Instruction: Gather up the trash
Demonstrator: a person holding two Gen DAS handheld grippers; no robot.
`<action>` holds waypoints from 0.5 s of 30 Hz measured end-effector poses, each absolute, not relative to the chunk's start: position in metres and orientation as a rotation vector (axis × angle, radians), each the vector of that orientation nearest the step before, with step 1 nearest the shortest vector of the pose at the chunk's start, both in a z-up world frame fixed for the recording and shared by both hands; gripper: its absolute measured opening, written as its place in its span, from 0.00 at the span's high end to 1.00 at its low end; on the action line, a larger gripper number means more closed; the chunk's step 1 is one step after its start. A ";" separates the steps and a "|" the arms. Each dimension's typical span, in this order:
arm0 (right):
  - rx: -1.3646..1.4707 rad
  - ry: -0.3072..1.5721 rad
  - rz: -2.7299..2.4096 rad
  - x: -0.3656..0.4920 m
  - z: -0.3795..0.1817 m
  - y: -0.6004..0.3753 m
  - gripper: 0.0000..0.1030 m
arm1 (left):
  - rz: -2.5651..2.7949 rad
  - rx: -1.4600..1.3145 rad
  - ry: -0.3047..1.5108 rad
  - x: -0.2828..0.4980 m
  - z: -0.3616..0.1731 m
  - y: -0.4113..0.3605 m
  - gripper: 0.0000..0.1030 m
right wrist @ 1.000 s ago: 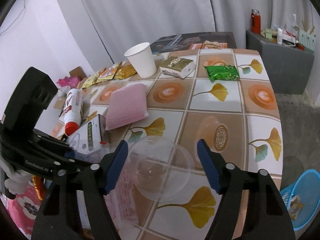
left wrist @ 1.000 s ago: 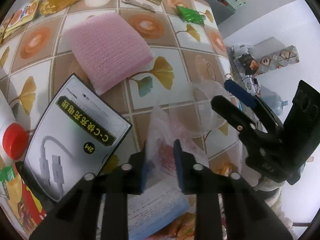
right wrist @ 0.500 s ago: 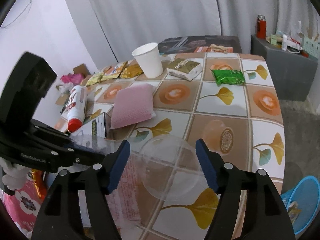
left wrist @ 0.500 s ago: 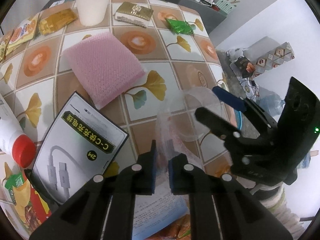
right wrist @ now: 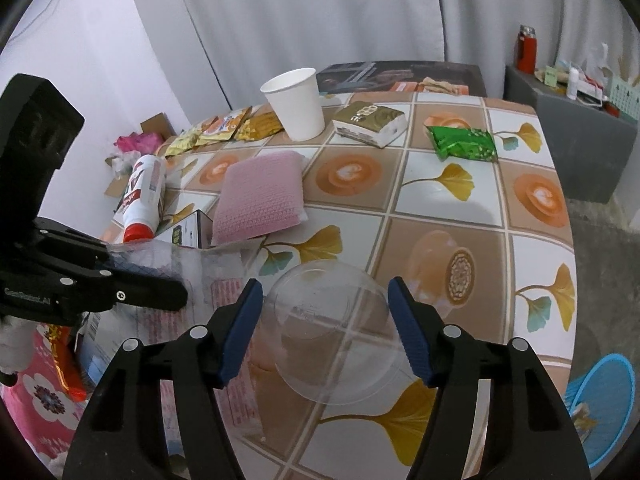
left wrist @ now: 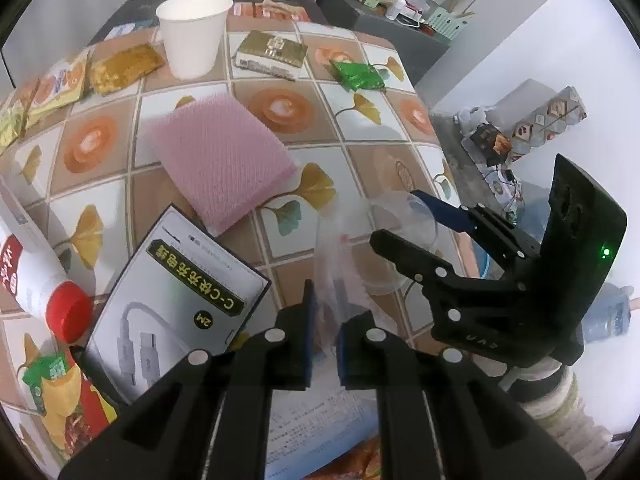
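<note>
A slip of the clear plastic bag [left wrist: 340, 256] is the likeliest failure: the film is thin and slack, only a narrow fold is caught, and a pull away from the table could draw it out. A second risk is judged on the right, where the clear plastic cup [right wrist: 336, 332] could be squashed or squirted out sideways if it were clamped off-centre — its wall looks thin and smooth. The cup lies close to the near right edge of the table [right wrist: 532, 264], so a nudge could send it over, though whether it would land in the blue bin [right wrist: 604, 396] on the floor to the right cannot be told.

On the left, the left gripper [left wrist: 324, 332] has just been closing and is now nearly pressed together, with the bag's film pinched between its blue pads [left wrist: 310, 320]. The bag stands up from the near part of the table, just right of the cable box [left wrist: 176, 300], and reaches toward the cup.

On the right, the right gripper [right wrist: 324, 328] is spread wide, and its jaws have narrowed a little. The cup lies on its side between them, on the table — whether the pads touch its wall cannot be told, and it is not seen to be lifted.
</note>
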State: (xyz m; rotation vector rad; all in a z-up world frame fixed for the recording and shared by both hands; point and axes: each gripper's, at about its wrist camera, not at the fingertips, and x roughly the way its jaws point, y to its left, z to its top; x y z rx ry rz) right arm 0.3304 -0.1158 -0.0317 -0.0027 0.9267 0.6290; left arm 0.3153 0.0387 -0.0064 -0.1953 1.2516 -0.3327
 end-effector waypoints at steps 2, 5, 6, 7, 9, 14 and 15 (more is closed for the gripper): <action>-0.002 0.927 0.628 0.331 -0.032 -0.116 0.41 | -0.330 -0.184 1.239 0.315 -0.004 0.038 0.92; 0.003 0.927 0.628 0.330 -0.032 -0.116 0.42 | -0.326 -0.168 1.218 0.314 0.000 0.037 0.92; 0.005 0.928 0.628 0.330 -0.032 -0.116 0.42 | -0.325 -0.166 1.213 0.314 0.001 0.037 0.92; 0.007 0.929 0.628 0.330 -0.032 -0.116 0.42 | -0.326 -0.165 1.208 0.313 0.002 0.037 0.92; 0.013 0.927 0.627 0.329 -0.031 -0.117 0.42 | -0.324 -0.160 1.200 0.313 0.003 0.036 0.92; 0.031 0.915 0.627 0.327 -0.025 -0.125 0.42 | -0.319 -0.137 1.172 0.311 0.008 0.034 0.92; 0.037 0.911 0.627 0.327 -0.024 -0.127 0.42 | -0.319 -0.134 1.166 0.311 0.010 0.034 0.92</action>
